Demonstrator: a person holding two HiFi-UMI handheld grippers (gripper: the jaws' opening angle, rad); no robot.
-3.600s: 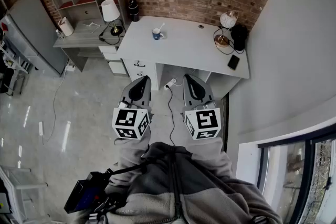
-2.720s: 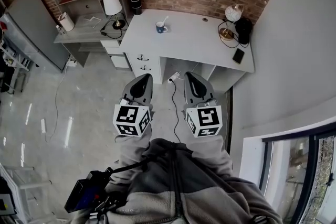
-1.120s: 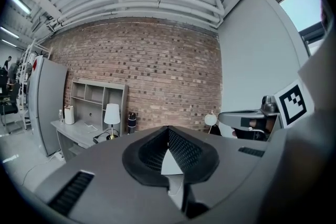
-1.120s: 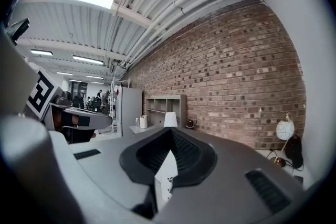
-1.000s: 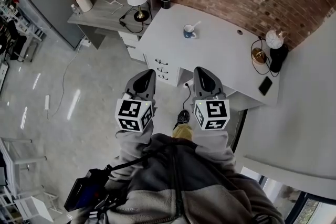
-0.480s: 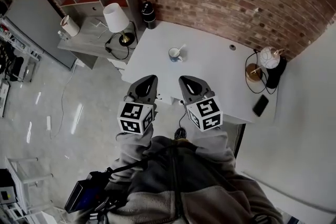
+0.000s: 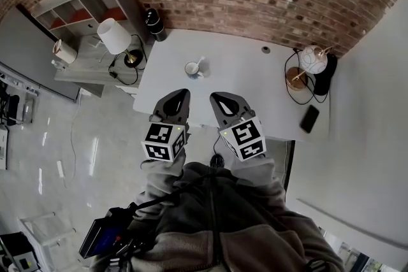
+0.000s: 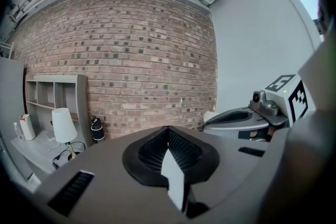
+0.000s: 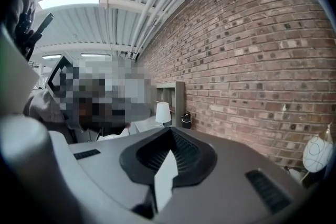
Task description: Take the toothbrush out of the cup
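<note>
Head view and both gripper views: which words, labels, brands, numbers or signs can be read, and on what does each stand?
No text can be read in any view.
Left tool and right tool: only black-and-white square patterns, no letters or digits.
Cup: too small to show print.

One cup [image 7: 192,69], one toothbrush [image 7: 199,64], one phone [image 7: 309,118]
</note>
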